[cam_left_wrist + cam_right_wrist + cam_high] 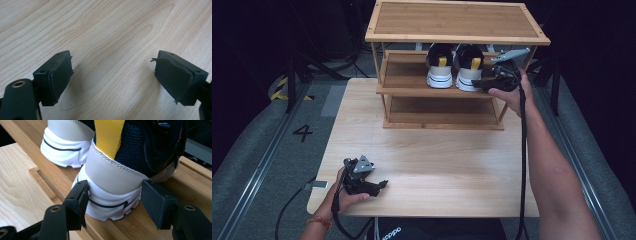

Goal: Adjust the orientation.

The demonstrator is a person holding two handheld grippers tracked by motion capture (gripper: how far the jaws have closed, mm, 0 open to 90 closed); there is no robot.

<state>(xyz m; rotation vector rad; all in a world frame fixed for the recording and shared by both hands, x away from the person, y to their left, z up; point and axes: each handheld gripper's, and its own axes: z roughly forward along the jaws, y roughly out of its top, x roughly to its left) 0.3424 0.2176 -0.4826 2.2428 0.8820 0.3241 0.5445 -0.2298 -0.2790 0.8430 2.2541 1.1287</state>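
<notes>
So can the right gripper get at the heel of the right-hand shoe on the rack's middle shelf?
Probably yes. The right gripper already has its jaws either side of the right-hand shoe at the heel, and nothing on the middle shelf blocks it. Whether the pads press yet is unclear.

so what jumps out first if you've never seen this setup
A pair of shoes with white heels and yellow pull tabs stands on the middle shelf of a bamboo rack at the table's far edge. The right gripper straddles the right shoe's heel, one pad at the sole, the other a little off it. Near the front edge, the left gripper rests open over bare table.
</notes>
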